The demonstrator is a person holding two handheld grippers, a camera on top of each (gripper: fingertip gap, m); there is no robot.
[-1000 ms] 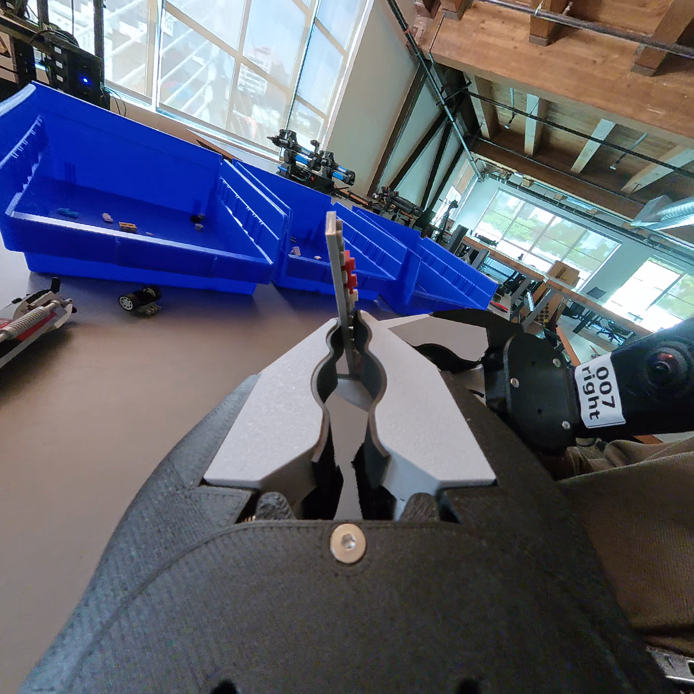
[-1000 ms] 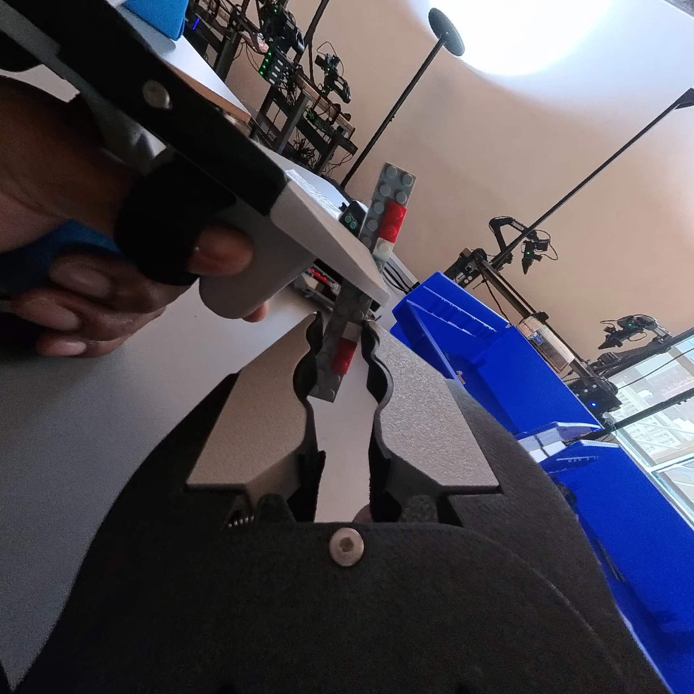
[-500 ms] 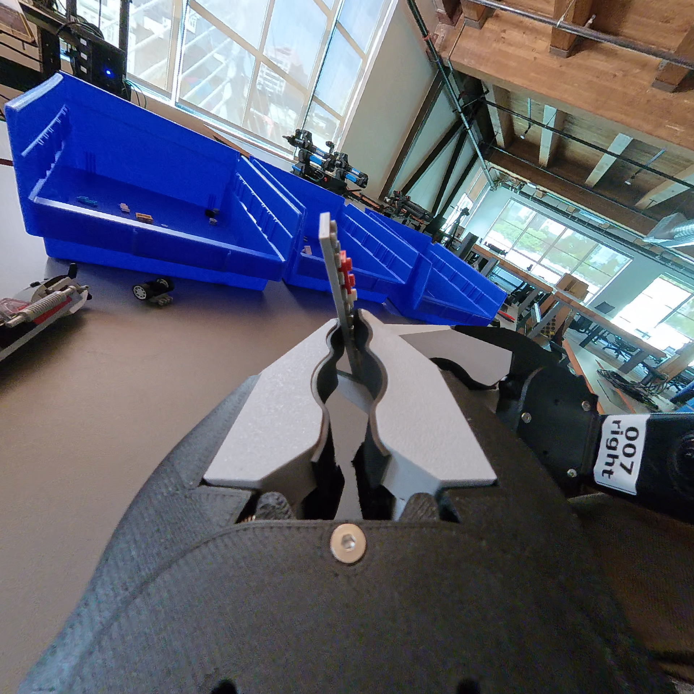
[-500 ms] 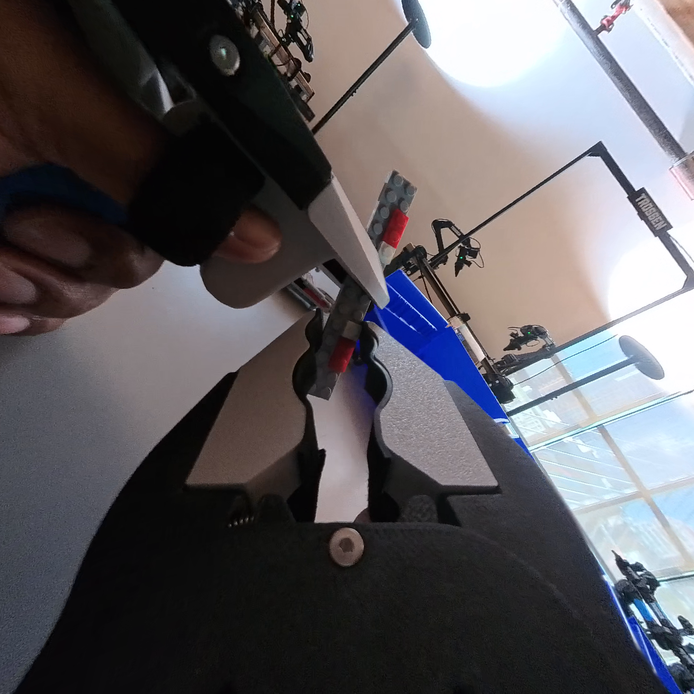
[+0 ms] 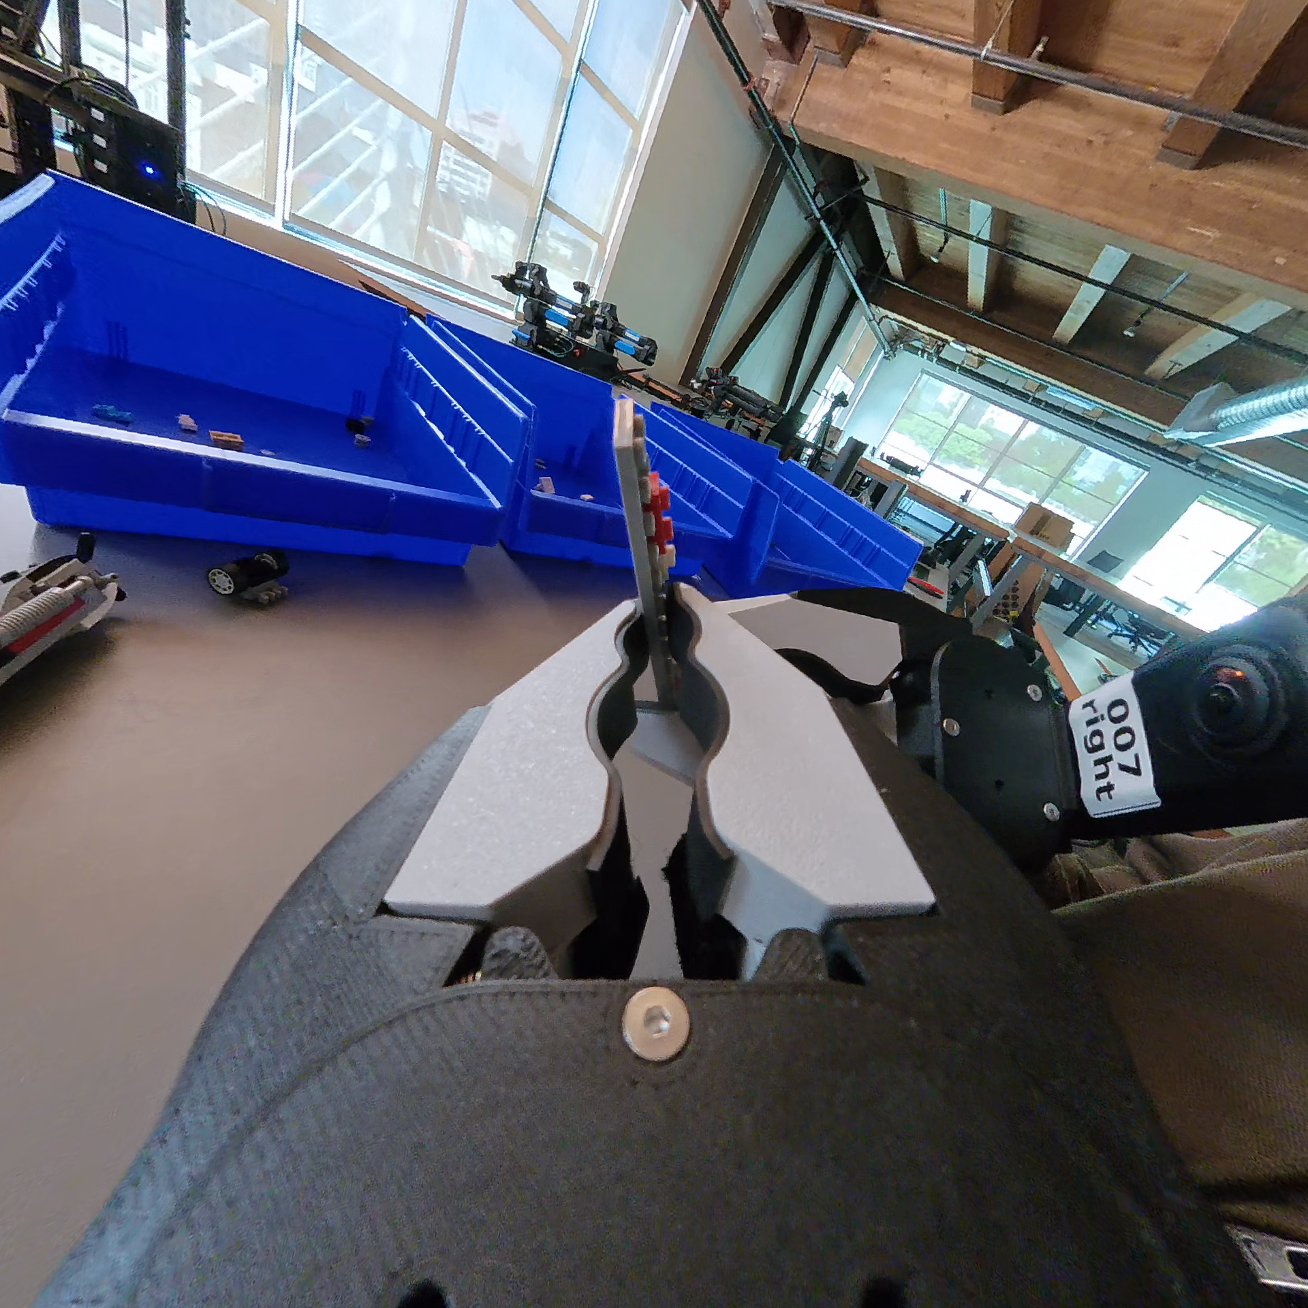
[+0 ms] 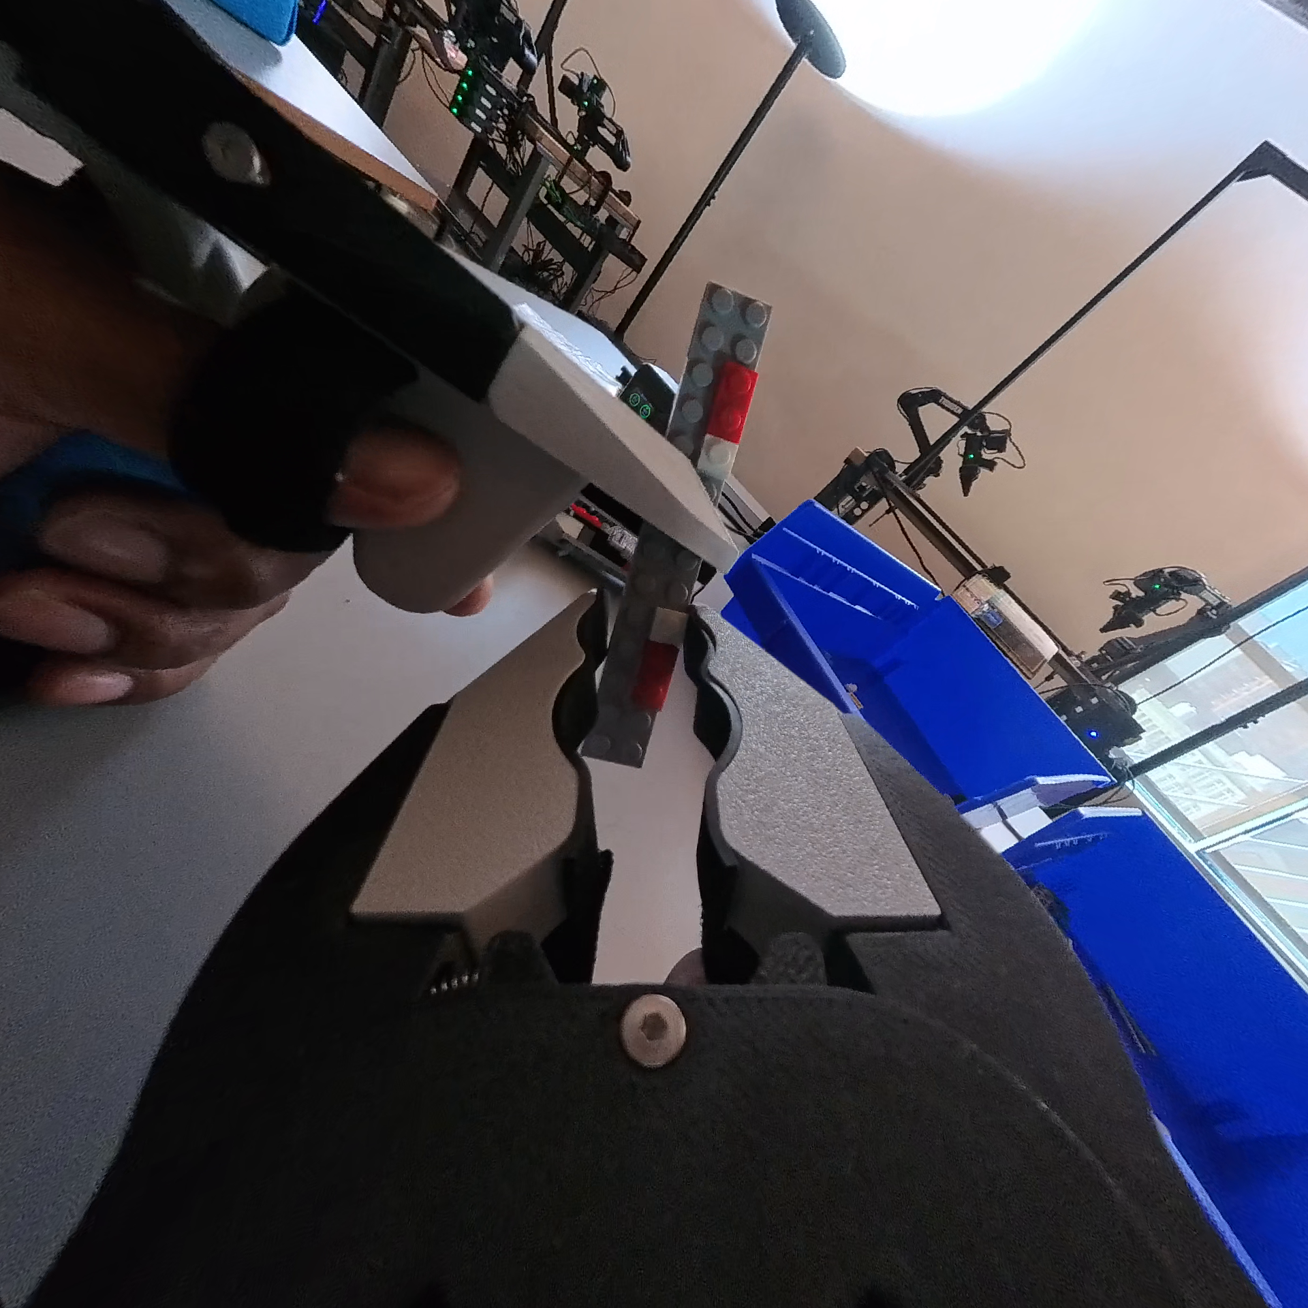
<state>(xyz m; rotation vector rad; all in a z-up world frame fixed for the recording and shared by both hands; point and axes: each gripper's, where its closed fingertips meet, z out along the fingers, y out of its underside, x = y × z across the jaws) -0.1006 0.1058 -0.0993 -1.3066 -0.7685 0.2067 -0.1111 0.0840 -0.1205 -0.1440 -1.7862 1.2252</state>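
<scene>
Evidently both grippers clamped one grey plate [image 5: 640, 538]: left gripper [image 5: 657, 616] edgewise, right gripper [image 6: 640, 637] lower. Advisable: steady, opposed holds, bins [image 5: 283, 453] at ten o'clock.

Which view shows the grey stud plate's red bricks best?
Right wrist view: the grey stud plate faces the camera, studs and red bricks plain. Left wrist view shows the plate edge-on in the left gripper, the bricks only slivers.

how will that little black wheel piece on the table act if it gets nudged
The wheel piece looks small and plastic, so probably light. Lying on the bare dark table with a round wheel showing, it may roll or skid rather than stay put.
</scene>
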